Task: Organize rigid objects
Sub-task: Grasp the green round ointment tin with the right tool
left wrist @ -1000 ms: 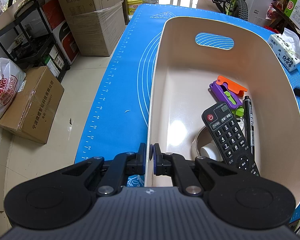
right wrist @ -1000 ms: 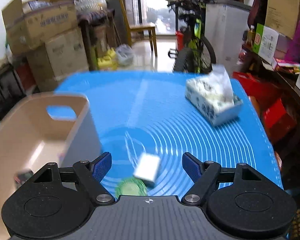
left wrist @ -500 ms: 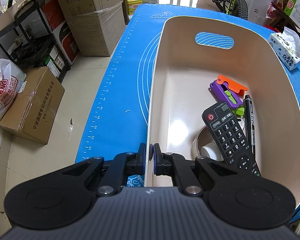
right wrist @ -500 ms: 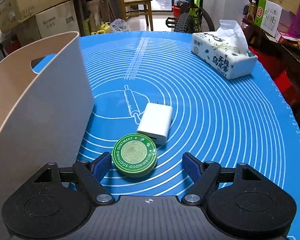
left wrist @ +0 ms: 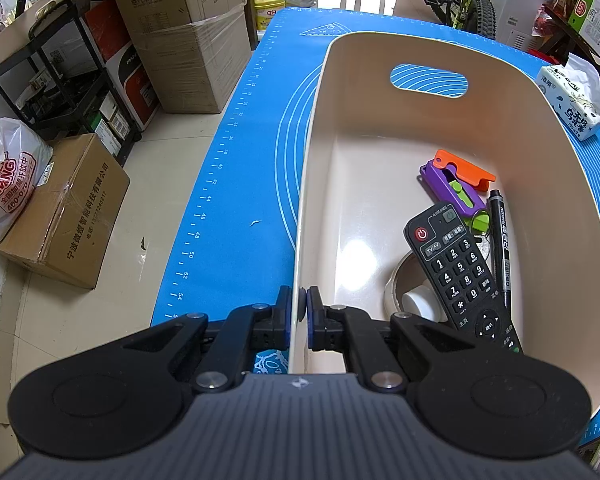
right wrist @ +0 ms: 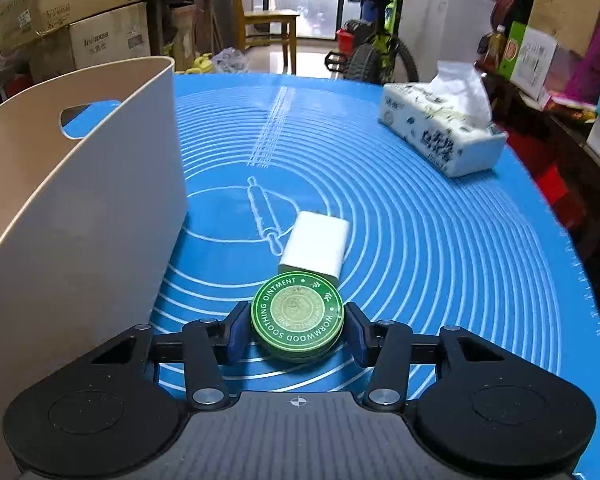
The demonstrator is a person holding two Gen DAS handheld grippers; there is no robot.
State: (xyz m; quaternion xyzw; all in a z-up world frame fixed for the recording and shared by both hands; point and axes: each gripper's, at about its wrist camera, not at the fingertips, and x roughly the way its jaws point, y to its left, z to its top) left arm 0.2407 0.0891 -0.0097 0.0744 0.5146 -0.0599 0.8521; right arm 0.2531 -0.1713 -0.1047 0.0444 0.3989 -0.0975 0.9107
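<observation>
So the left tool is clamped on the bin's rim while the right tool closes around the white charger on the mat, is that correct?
Not quite: the right tool closes around the green ointment tin, not the white charger, which lies just behind it on the mat, as the right wrist view shows. The left tool is indeed clamped on the bin's rim.

Light: you've got bright, even indoor light, daylight glowing from the window (right wrist: 300, 0) far ahead of your right fingers | Glare: white hotspot on the bin floor (left wrist: 356, 248) just ahead of your left fingers | Focus: both views sharp | Edges: fisheye bends, corners go dark.
</observation>
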